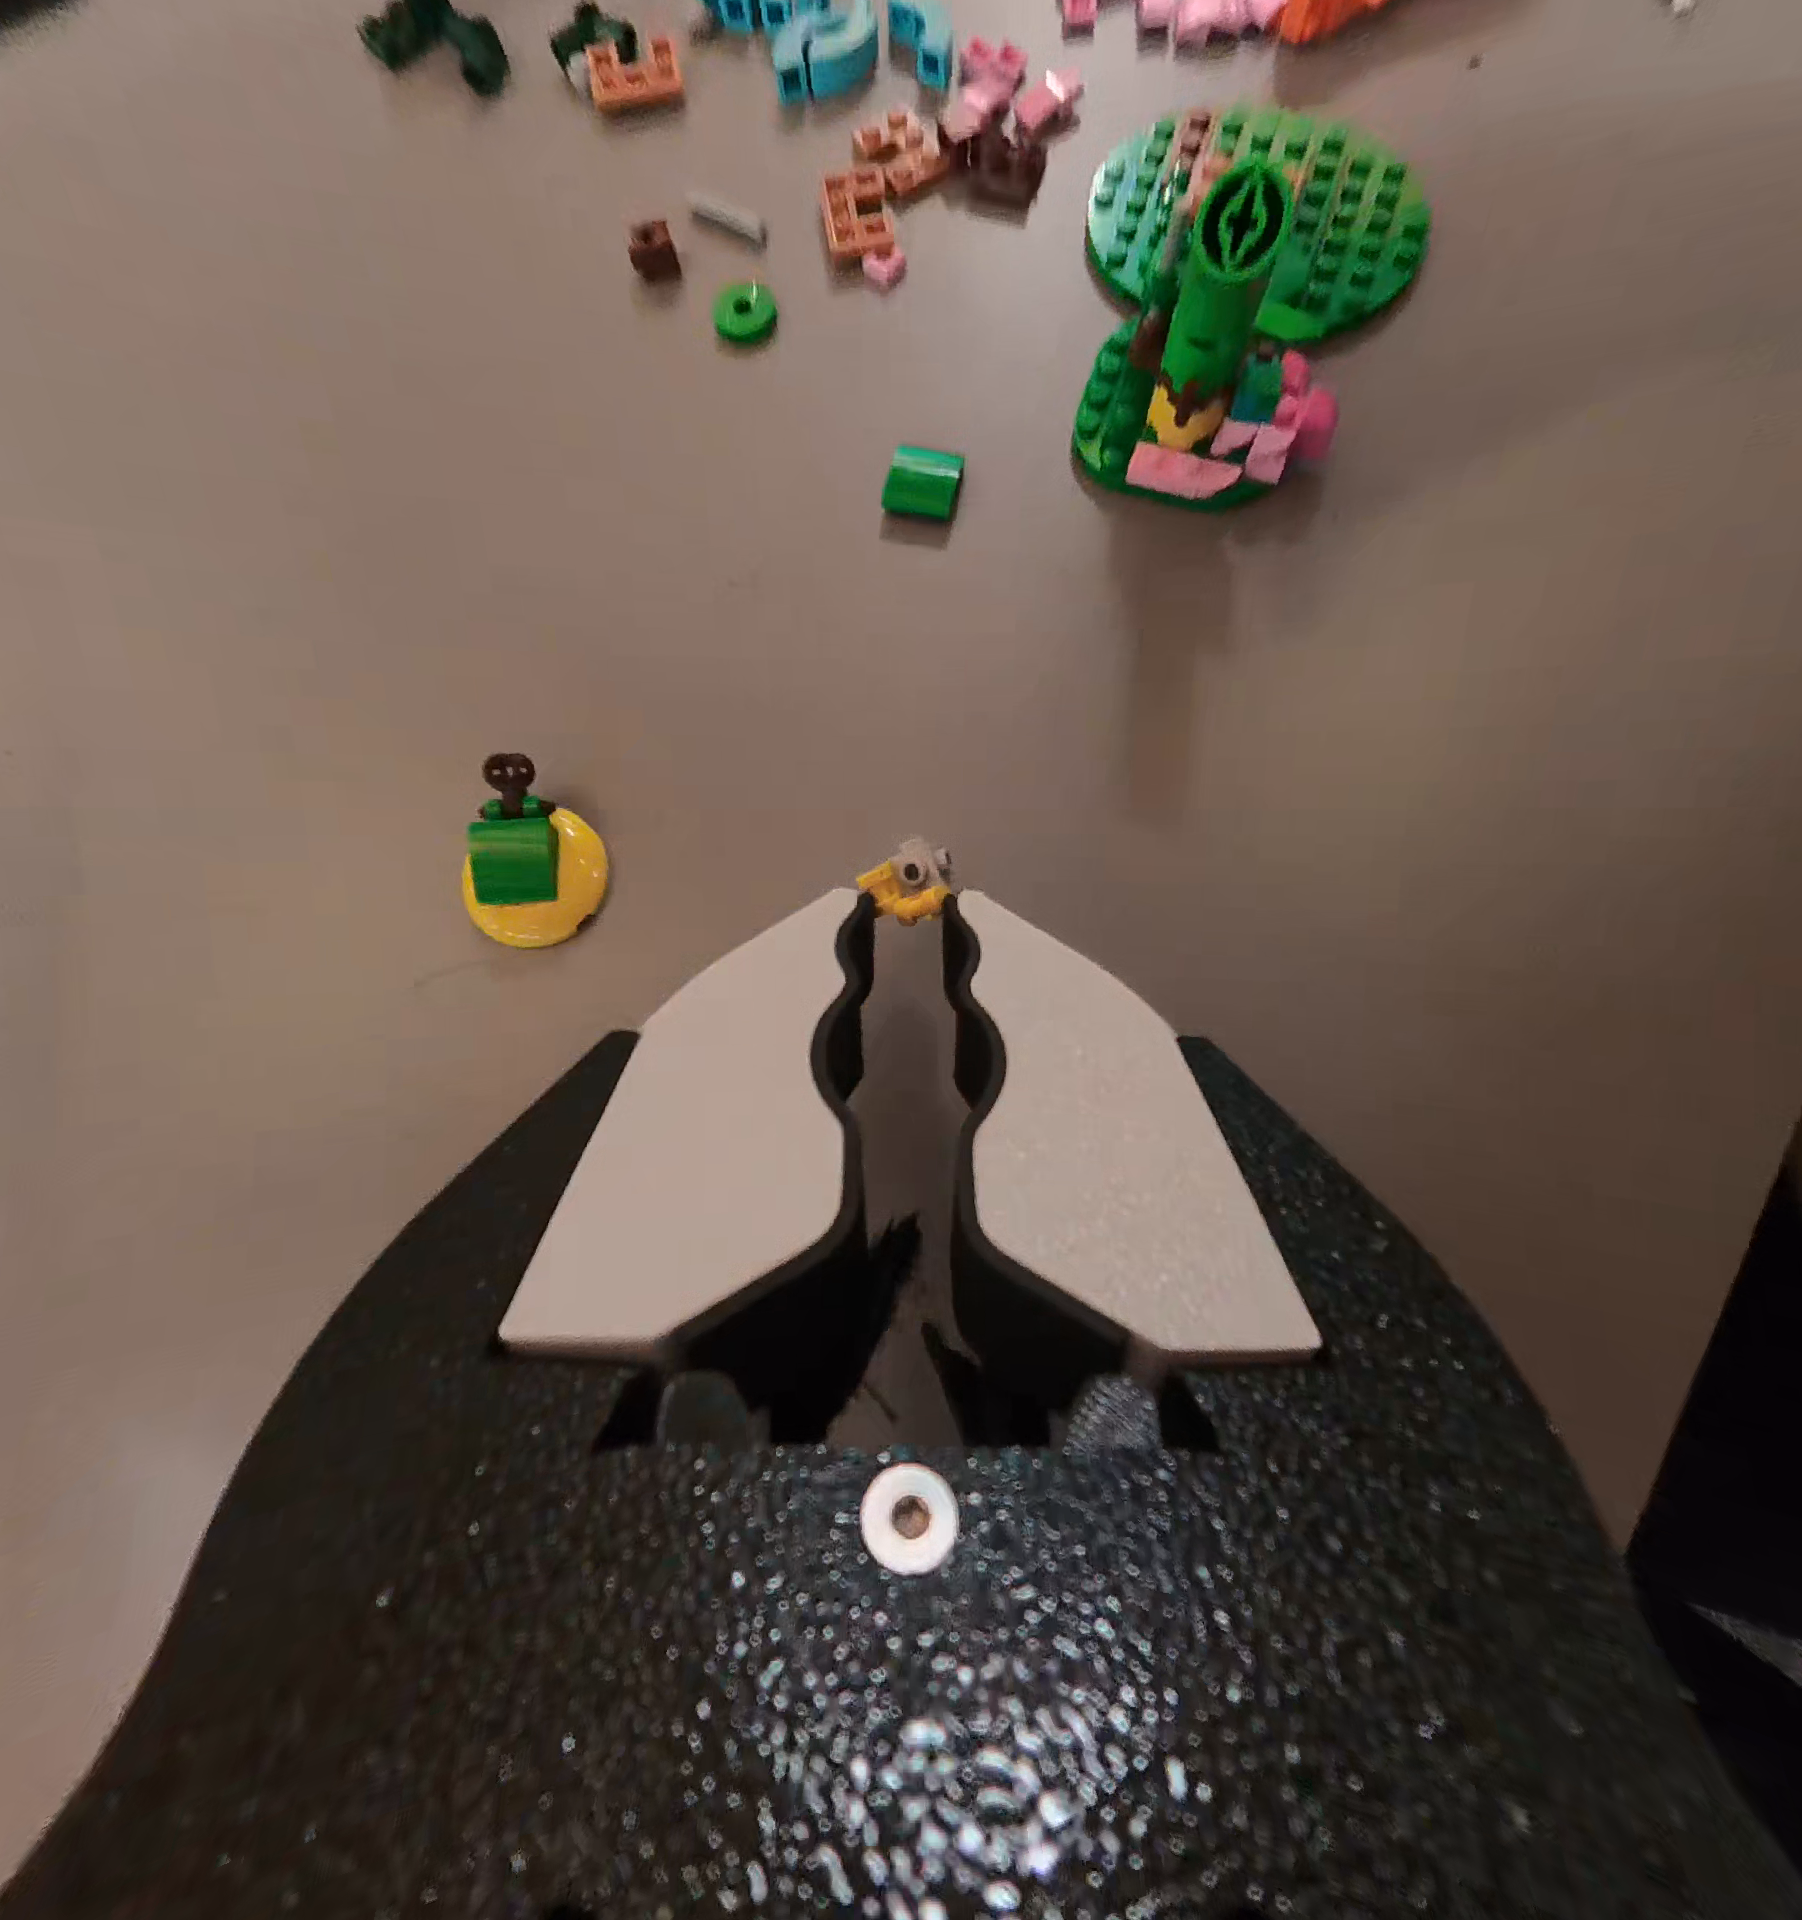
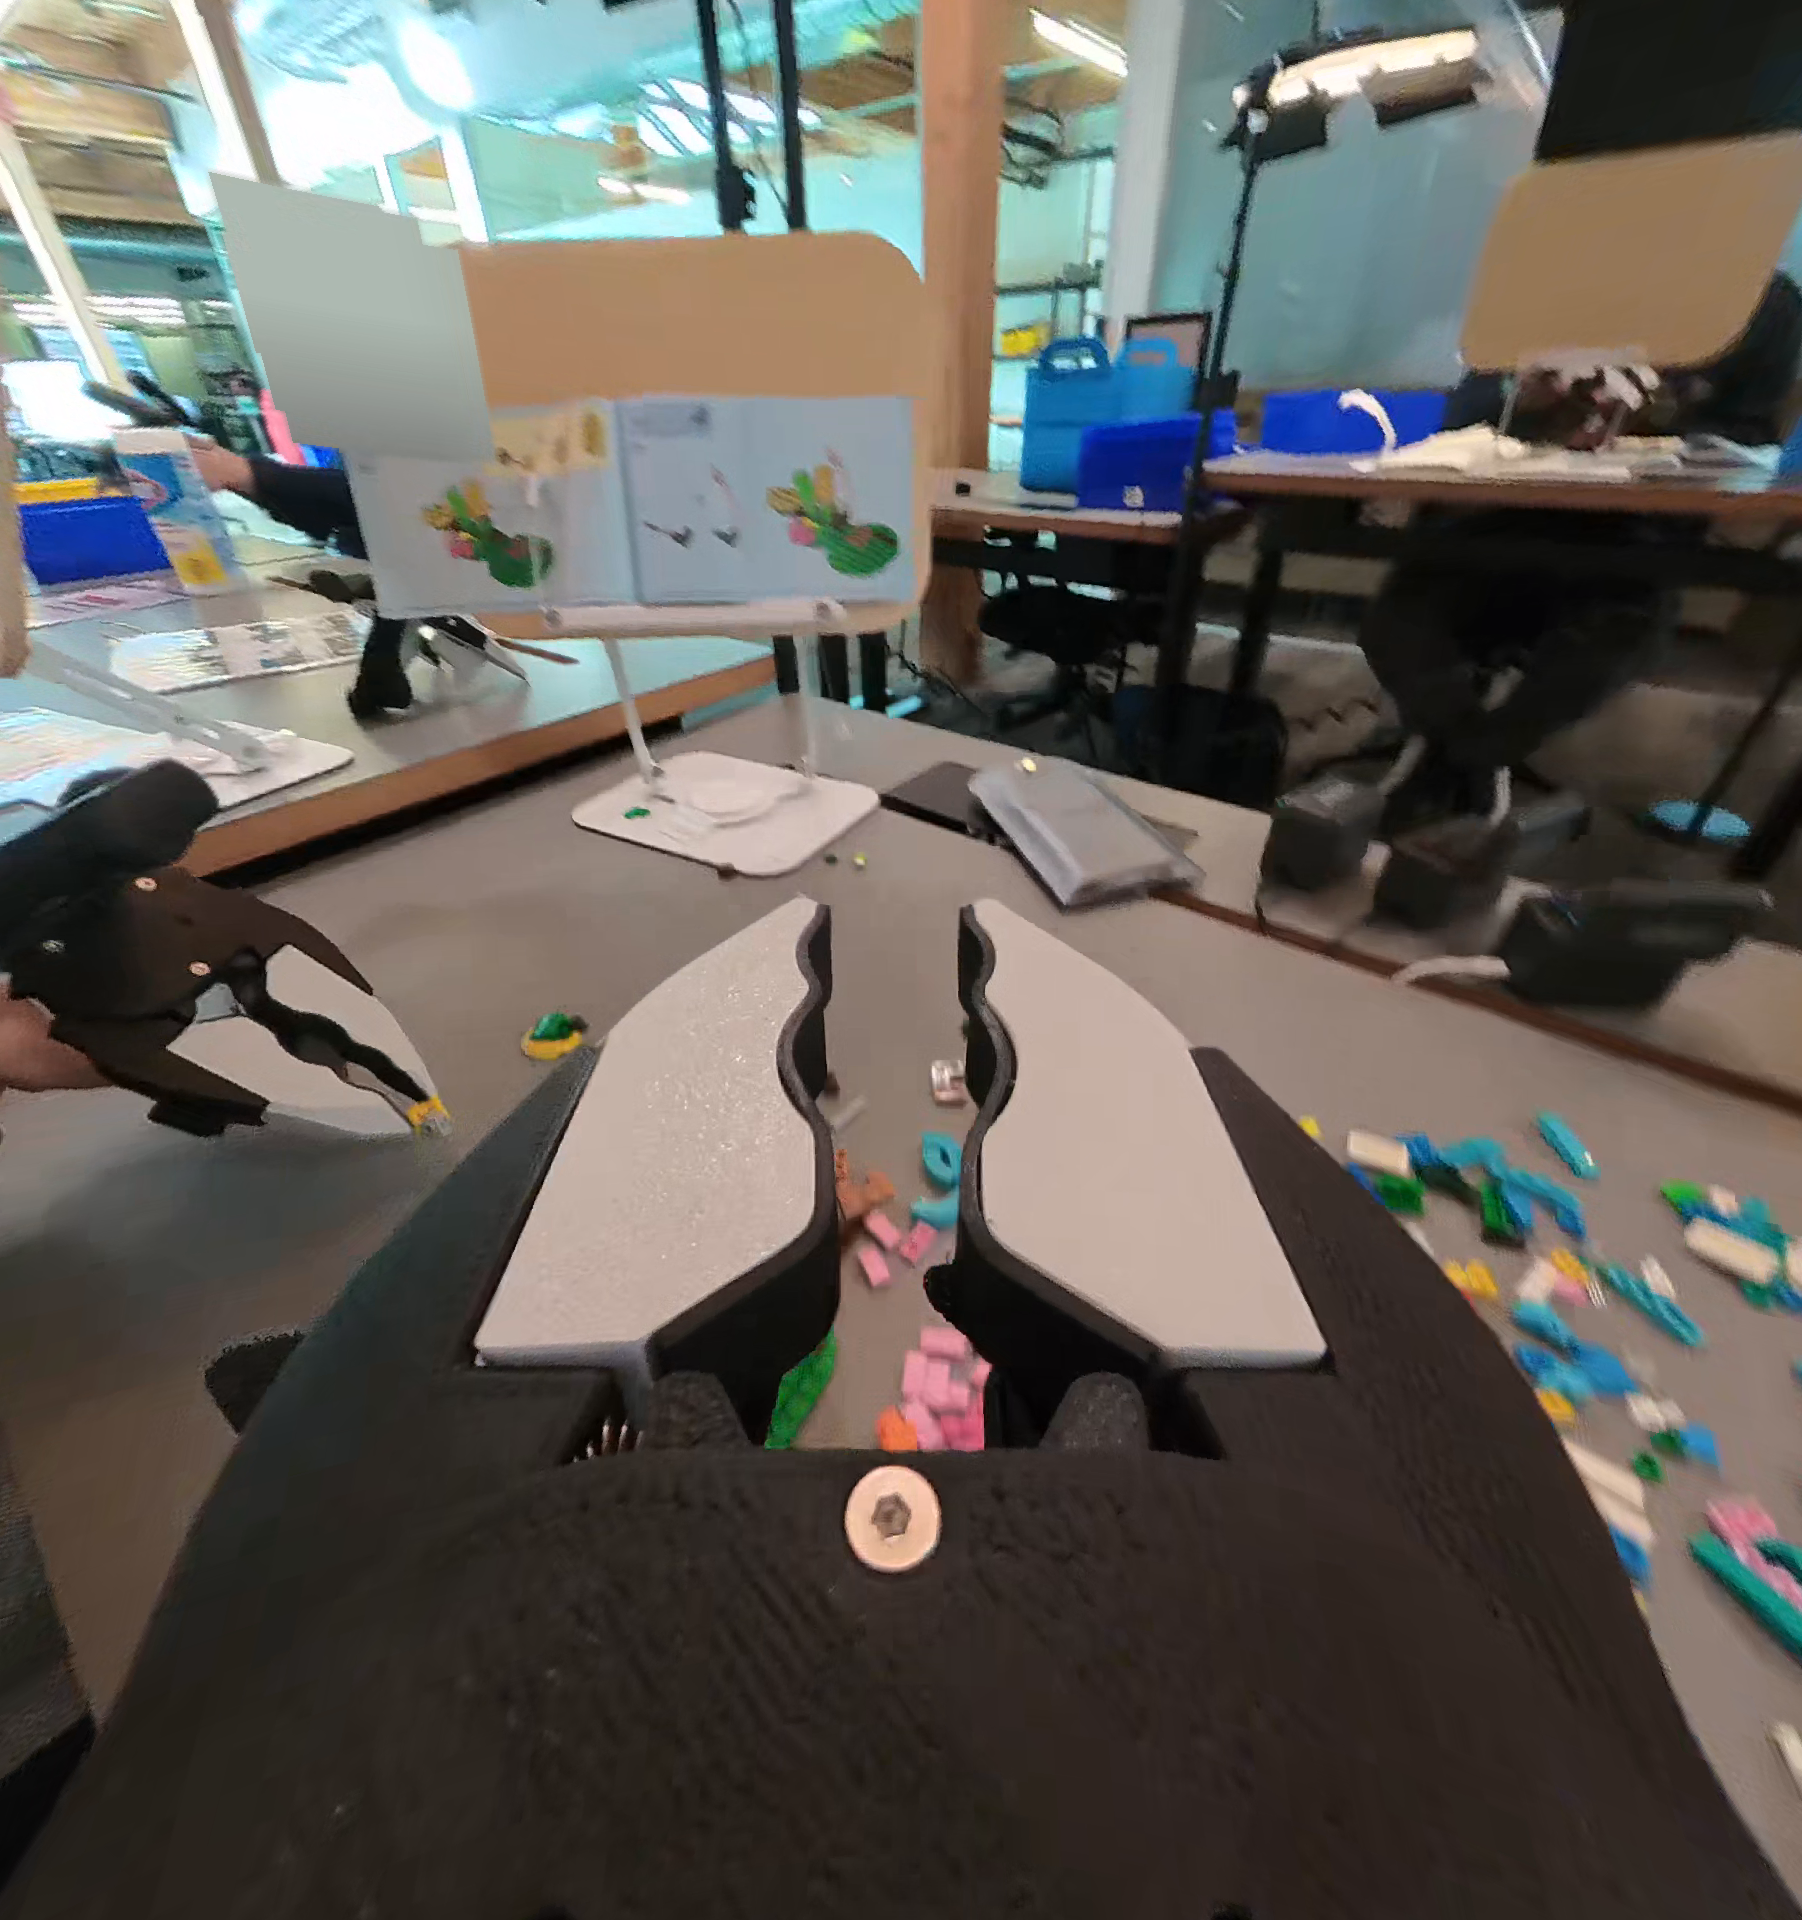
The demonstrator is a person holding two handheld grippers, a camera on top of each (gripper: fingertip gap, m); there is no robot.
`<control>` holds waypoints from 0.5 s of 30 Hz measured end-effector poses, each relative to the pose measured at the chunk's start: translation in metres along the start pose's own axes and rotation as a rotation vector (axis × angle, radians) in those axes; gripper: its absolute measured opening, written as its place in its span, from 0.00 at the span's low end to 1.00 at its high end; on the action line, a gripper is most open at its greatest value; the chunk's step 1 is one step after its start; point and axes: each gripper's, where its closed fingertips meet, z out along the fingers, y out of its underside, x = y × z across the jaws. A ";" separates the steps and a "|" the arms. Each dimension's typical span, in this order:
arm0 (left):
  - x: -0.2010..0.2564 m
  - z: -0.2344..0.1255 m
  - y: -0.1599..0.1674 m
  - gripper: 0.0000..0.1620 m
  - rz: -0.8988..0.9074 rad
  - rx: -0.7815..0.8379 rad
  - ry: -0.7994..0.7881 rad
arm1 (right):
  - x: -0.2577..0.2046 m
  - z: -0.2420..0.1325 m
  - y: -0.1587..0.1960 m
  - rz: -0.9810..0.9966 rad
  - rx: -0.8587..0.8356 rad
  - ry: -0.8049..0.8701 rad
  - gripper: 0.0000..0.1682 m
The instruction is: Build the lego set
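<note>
My left gripper [image 1: 905, 902] is shut on a small yellow and grey lego piece [image 1: 907, 883] and holds it above the table. The same gripper shows at the left of the right wrist view [image 2: 427, 1114] with the yellow piece [image 2: 427, 1114] at its tips. The green lego build [image 1: 1240, 301], a round studded plate with a green cylinder and pink bricks, stands far right in the left wrist view. A yellow disc with a green brick [image 1: 533, 868] lies to the left. My right gripper [image 2: 895, 920] is open and empty, raised over loose bricks.
Loose green [image 1: 923, 480], brown [image 1: 861, 203], pink and turquoise [image 1: 835, 52] bricks lie at the far side. A pile of turquoise, white and green bricks [image 2: 1624, 1278] lies at the right. An instruction booklet [image 2: 648, 504] stands on a white stand [image 2: 731, 810] behind. Across from one pair of fingers to the other is roughly 35 centimeters.
</note>
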 end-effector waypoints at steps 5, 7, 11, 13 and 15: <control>0.005 0.002 0.007 0.08 0.052 -0.112 -0.023 | 0.031 -0.019 0.041 -0.001 -0.155 0.108 0.12; 0.007 0.003 0.003 0.08 0.055 -0.096 -0.015 | 0.040 -0.016 0.067 -0.066 -0.282 0.132 0.11; 0.008 0.003 0.004 0.08 0.055 -0.098 -0.010 | 0.053 -0.005 0.137 -0.236 -0.655 0.059 0.09; 0.007 0.003 0.003 0.08 0.055 -0.096 -0.013 | 0.066 0.001 0.163 -0.235 -0.800 0.051 0.09; 0.007 0.003 0.003 0.08 0.051 -0.095 -0.010 | 0.071 0.014 0.173 -0.161 -0.861 0.020 0.09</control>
